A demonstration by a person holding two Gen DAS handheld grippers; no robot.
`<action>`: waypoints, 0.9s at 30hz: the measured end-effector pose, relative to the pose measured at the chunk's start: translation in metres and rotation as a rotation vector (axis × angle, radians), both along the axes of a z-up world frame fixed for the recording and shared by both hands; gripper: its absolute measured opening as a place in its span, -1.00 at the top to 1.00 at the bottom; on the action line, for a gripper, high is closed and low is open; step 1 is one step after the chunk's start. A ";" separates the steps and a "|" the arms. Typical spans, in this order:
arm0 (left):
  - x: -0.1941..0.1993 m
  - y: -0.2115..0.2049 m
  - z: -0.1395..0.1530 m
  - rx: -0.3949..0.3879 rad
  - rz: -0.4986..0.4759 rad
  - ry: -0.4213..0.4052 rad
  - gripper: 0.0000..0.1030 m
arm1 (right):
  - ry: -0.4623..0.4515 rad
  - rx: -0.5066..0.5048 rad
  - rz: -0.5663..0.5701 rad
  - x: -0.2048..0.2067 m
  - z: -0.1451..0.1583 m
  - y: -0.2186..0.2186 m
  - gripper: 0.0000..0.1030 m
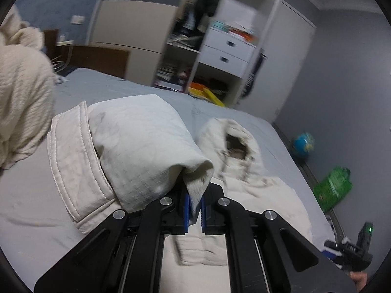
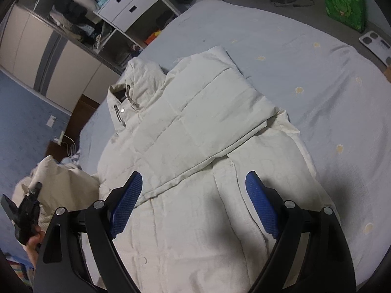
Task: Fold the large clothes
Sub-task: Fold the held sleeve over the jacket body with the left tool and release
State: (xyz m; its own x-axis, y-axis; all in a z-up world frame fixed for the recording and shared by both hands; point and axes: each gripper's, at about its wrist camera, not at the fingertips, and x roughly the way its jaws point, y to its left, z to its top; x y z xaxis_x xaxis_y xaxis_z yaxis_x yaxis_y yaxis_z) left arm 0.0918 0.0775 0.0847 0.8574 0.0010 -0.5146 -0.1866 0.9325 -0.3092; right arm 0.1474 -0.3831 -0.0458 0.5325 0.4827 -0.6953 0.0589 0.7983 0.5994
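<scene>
Two grippers work over one cream-white padded jacket (image 2: 200,146) spread on a pale blue bed (image 2: 317,78). The jacket is quilted in broad stitched panels, its fabric soft and slightly creased. In the right wrist view one sleeve (image 2: 207,107) is folded across the chest, lying flat on the body with its end near the jacket's right edge. The collar (image 2: 127,97) lies toward the far end of the bed and shows metal snaps and dark cord loops.

The left gripper (image 1: 194,207) has its blue-padded jaws clamped on a pinch of the jacket's fabric, and the other sleeve (image 1: 136,146) rises from them in a puffy bundle with a thick stitched cuff (image 1: 73,168) at its left. Beyond it the hood (image 1: 232,144) lies on the bed, its opening dark.

The right gripper (image 2: 194,205) hovers above the jacket's lower front with its jaws wide apart, holding nothing.

A wardrobe (image 1: 220,48) with white drawers stands beyond the bed; a globe (image 1: 303,144) and a green bag (image 1: 332,188) sit on the floor.
</scene>
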 end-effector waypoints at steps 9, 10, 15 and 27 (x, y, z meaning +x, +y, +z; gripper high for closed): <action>0.034 -0.111 -0.041 0.110 -0.269 0.113 0.88 | 0.003 0.059 -0.025 0.001 -0.002 -0.008 -0.60; 0.038 -0.117 -0.047 0.124 -0.285 0.130 0.88 | 0.003 0.062 -0.027 0.001 -0.002 -0.009 -0.60; 0.054 -0.126 -0.085 0.128 -0.328 0.220 0.84 | 0.002 0.078 -0.034 0.000 -0.003 -0.012 -0.61; 0.041 -0.148 -0.119 0.132 -0.442 0.390 -0.67 | 0.003 0.070 -0.031 0.001 -0.003 -0.013 -0.63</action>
State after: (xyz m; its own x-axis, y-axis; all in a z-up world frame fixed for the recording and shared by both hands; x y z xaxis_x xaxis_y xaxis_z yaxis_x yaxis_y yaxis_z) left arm 0.1323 -0.0703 -0.0343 0.5396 -0.2271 -0.8107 0.1511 0.9734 -0.1721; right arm 0.1484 -0.3959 -0.0484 0.5458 0.5134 -0.6622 0.0850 0.7523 0.6533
